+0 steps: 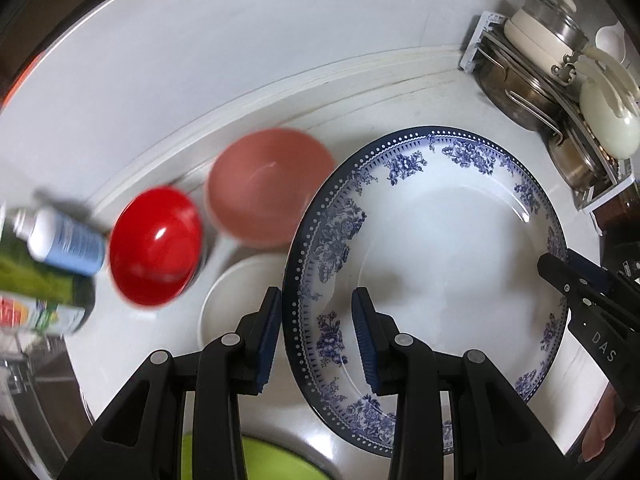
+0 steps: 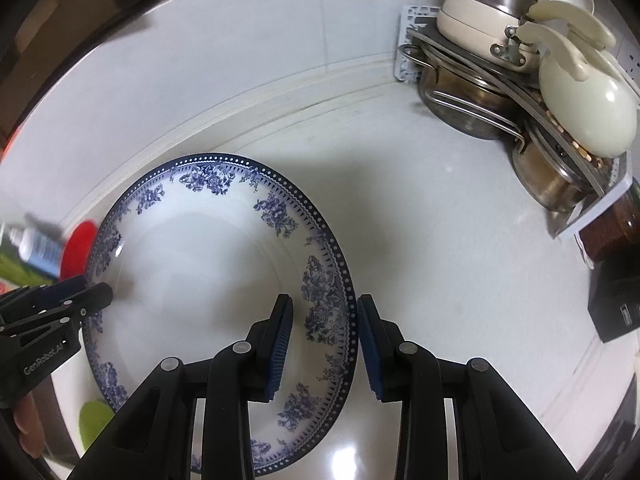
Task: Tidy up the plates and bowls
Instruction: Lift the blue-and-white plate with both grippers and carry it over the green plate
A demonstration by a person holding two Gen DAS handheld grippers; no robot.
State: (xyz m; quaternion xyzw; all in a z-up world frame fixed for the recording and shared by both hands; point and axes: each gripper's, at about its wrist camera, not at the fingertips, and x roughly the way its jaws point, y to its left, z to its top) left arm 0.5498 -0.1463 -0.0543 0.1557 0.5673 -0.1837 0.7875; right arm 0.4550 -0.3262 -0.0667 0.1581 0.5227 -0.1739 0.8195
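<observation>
Both tools (image 1: 316, 336) (image 2: 325, 342) open, jaws apart

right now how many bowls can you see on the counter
2. A red bowl sits at the left near the bottle, and a pink bowl stands just right of it, behind the blue-patterned plate. Others may be hidden behind that plate.

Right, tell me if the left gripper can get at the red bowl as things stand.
Probably not straight away: the left gripper straddles the rim of the blue-patterned plate, with the right gripper on the opposite rim. The red bowl itself sits uncovered, off to the left.
</observation>
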